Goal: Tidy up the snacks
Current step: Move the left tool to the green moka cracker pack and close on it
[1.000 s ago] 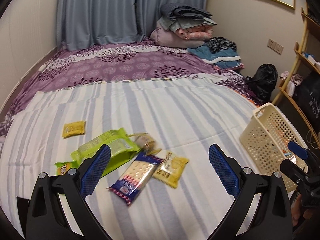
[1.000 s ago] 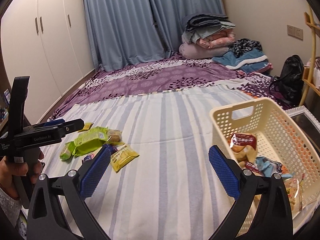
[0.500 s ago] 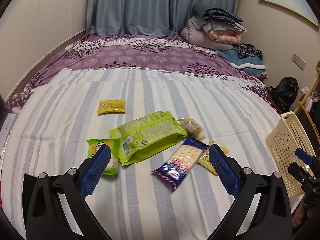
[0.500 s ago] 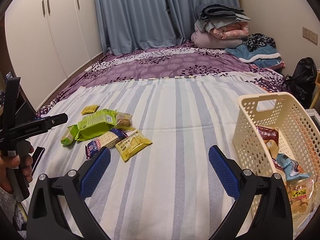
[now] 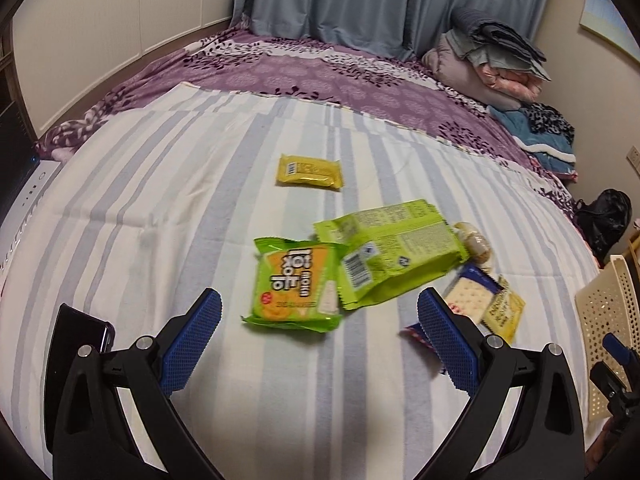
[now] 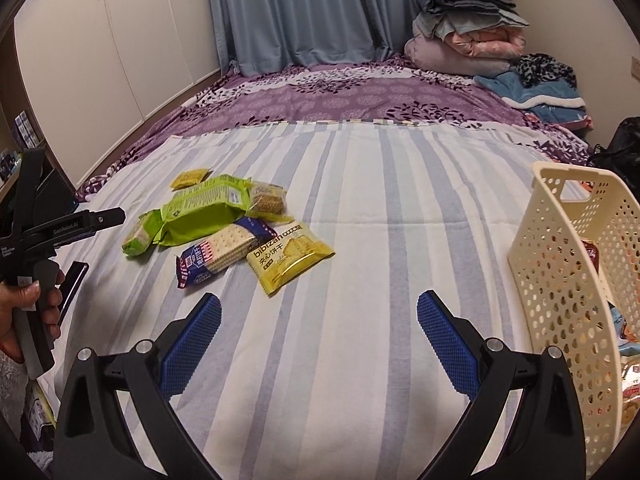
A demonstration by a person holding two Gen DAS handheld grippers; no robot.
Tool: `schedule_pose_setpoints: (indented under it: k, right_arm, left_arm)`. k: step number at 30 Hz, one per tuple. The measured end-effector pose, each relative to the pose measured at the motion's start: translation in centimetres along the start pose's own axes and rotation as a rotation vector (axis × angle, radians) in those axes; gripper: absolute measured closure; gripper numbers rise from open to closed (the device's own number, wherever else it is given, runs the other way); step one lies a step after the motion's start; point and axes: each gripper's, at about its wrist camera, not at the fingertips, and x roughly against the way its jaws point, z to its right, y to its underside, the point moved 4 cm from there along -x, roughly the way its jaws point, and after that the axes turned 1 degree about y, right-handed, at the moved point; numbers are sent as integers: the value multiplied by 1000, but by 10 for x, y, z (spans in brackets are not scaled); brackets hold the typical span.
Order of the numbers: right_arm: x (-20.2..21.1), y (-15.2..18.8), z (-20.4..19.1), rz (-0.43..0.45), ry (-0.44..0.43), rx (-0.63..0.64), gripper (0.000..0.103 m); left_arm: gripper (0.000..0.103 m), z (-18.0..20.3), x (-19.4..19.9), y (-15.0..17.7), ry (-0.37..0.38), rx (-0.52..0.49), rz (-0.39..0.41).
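Several snack packs lie in a loose pile on the striped sheet. A small green-and-orange pack (image 5: 294, 288) lies just ahead of my open left gripper (image 5: 316, 344), between its fingers' line. Behind it lies a large lime-green bag (image 5: 394, 252) (image 6: 204, 212), with a blue cracker pack (image 6: 218, 254) and a yellow biscuit pack (image 6: 290, 256) to the right. Farther back sits a small yellow bar (image 5: 310, 170). My right gripper (image 6: 318, 346) is open and empty over bare sheet, the cream basket (image 6: 560, 280) at its right holding several snacks.
A dark phone (image 5: 80, 344) lies on the sheet by my left gripper. A person's hand (image 6: 24, 312) holds the left tool. Folded bedding (image 6: 464, 28) and clothes sit at the bed's far end; a black bag (image 5: 606, 214) stands beside the bed.
My left gripper has swung left and moved in close over the snack pile, bringing the green-and-orange pack near. My right gripper has turned left, away from the basket, toward the pile.
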Motion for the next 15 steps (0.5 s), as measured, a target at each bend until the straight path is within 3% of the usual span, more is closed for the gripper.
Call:
schedule_pose_setpoints:
  k: [15]
  right_arm:
    - [-39, 3, -13, -91, -5, 20, 5]
  left_arm:
    - [3, -20, -58, -5, -16, 13, -66]
